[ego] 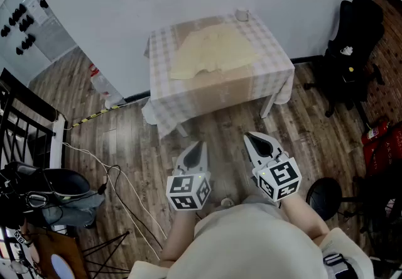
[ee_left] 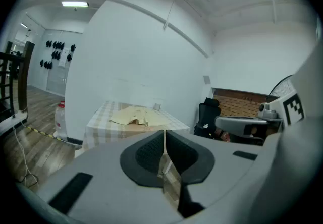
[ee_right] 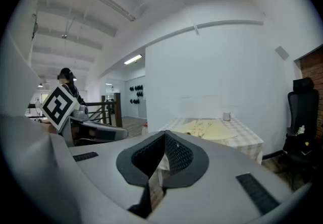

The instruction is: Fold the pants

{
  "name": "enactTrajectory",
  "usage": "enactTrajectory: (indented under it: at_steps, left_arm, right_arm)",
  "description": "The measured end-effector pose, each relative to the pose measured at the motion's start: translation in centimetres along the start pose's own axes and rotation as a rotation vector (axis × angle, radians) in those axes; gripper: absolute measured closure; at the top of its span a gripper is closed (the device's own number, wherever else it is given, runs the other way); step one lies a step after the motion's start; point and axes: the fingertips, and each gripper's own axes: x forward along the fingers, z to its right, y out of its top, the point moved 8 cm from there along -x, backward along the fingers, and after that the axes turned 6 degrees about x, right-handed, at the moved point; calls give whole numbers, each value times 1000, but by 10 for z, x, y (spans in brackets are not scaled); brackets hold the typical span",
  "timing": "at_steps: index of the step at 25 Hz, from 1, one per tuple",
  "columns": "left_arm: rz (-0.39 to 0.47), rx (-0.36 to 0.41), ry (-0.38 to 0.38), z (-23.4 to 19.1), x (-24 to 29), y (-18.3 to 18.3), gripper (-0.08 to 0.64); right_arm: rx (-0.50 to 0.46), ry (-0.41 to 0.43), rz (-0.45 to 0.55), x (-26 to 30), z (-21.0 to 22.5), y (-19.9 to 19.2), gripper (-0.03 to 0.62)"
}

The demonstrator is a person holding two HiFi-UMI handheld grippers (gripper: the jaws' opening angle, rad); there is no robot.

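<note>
While I stand back from the table, the head view shows the cream pants lying spread out and rumpled on its checked cloth in the upper middle of the frame, with a small cup near the far right corner of the top. My left tongs and right tongs sit side by side in the lower middle, over the wooden floor and well short of the table, both pointing toward it and neither touching anything. A black office chair stands at the upper right. From the left gripper view, the left tongs have their dark ribbed pads pressed together with only a thin seam between them, and nothing is caught there. The pants show just above the jaws on the tabletop, well apart from them, and the marker cube of my right tongs sits at the right edge. From the right gripper view, the right tongs are likewise fully closed and empty. The pants lie right of centre on the table, with the cup just behind them and the chair at the far right.
</note>
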Motion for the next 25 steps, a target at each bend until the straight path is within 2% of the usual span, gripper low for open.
enactTrajectory:
  at_steps: [11, 25]
  left_arm:
    - [-9, 21, -25, 25, -25, -4, 545]
    - [-25, -5, 14, 15, -25, -10, 546]
  right_arm:
    - [41, 12, 16, -32, -19, -5, 592]
    - [82, 28, 7, -26, -15, -12, 591]
